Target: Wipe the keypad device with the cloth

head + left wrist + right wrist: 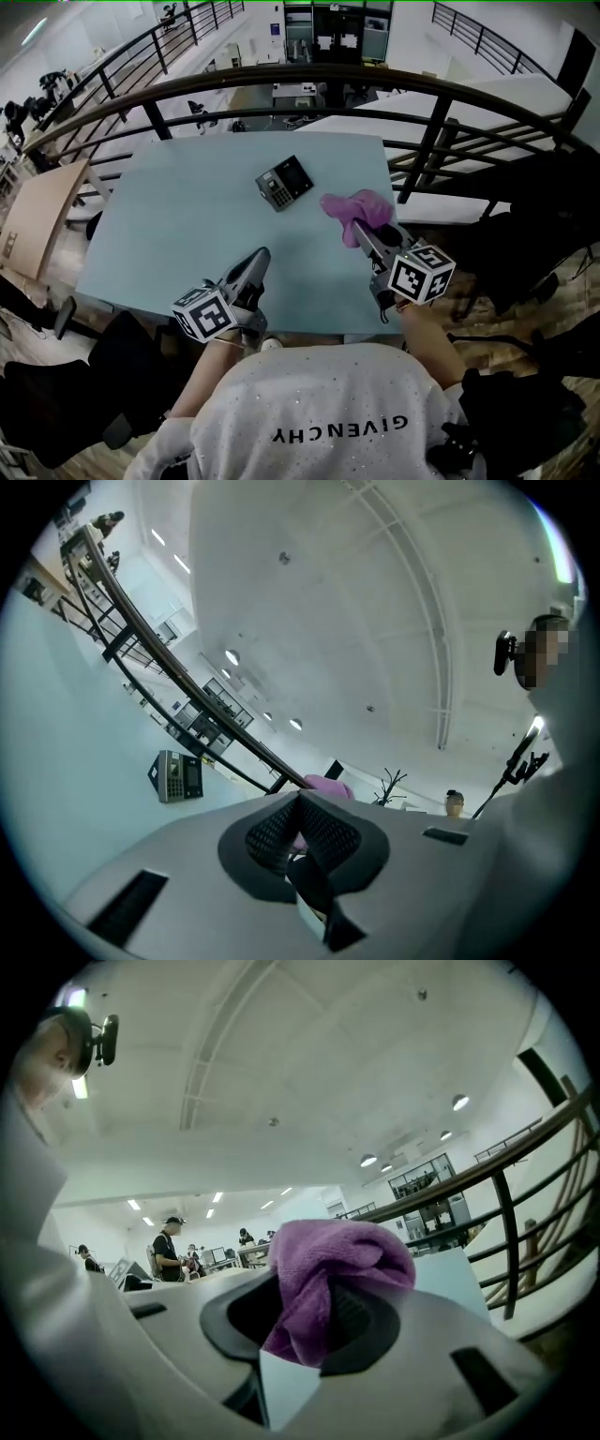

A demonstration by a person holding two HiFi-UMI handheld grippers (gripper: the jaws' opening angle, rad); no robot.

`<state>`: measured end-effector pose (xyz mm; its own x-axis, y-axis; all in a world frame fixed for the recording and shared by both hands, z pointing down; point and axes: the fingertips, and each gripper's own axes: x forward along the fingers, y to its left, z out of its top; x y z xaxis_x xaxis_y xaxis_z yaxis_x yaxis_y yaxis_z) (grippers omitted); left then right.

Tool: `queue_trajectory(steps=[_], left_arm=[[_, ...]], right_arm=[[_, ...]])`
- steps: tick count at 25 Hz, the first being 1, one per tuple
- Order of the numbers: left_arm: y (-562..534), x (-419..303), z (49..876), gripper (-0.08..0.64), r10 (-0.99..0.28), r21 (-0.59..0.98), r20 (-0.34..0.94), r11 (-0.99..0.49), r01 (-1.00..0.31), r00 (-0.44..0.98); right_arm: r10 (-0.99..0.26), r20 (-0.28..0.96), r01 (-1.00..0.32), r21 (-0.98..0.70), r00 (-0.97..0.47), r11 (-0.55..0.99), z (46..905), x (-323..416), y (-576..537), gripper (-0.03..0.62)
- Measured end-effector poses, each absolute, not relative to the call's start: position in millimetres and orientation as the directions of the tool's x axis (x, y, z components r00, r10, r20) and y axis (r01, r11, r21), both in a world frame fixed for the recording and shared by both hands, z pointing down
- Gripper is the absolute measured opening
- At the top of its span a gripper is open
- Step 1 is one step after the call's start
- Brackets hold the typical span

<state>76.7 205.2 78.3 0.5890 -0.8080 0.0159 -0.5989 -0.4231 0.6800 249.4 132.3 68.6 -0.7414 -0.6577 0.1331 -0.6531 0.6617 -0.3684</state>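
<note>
With the cloth (360, 207) pinched in your right gripper (363, 231) and your left gripper (257, 260) closed on nothing, you hovered short of the keypad device (284, 182) lying mid-table, and the next move, I judged, called for lowering the cloth onto it.

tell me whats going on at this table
A person holds a two-jaw gripper in each hand over a light blue table. The right gripper is shut on a bunched purple cloth, held to the right of the keypad device and apart from it. The left gripper has its jaws together with nothing in them, nearer the person. The keypad device lies flat on the table, and the wiping has not yet begun.
</note>
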Motion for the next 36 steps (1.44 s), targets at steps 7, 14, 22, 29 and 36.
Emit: queue_trajectory(steps=[7, 14, 22, 29, 36], left_arm=[[256, 134, 89, 0.011, -0.85, 0.699, 0.008, -0.372, -0.611, 0.526], [293, 180, 86, 0.011, -0.832, 0.663, 0.053, -0.384, -0.643, 0.552], [322, 211, 98, 0.011, -0.819, 0.667, 0.083, -0.378, -0.642, 0.568], [327, 225, 93, 0.011, -0.796, 0.675, 0.058, -0.413, -0.611, 0.603], [334, 231, 116, 0.011, -0.773, 0.625, 0.087, -0.449, -0.639, 0.628]], right_arm=[[-0.65, 0.126, -0.618, -0.485, -0.749, 0.618, 94, 327, 194, 0.1], [-0.637, 0.185, -0.644, -0.433, -0.748, 0.63, 105, 367, 241, 0.095], [-0.611, 0.261, -0.66, -0.398, -0.747, 0.637, 131, 389, 280, 0.095], [-0.602, 0.3, -0.671, -0.376, -0.74, 0.639, 136, 396, 285, 0.095], [-0.605, 0.318, -0.683, -0.369, -0.73, 0.63, 163, 403, 296, 0.095]])
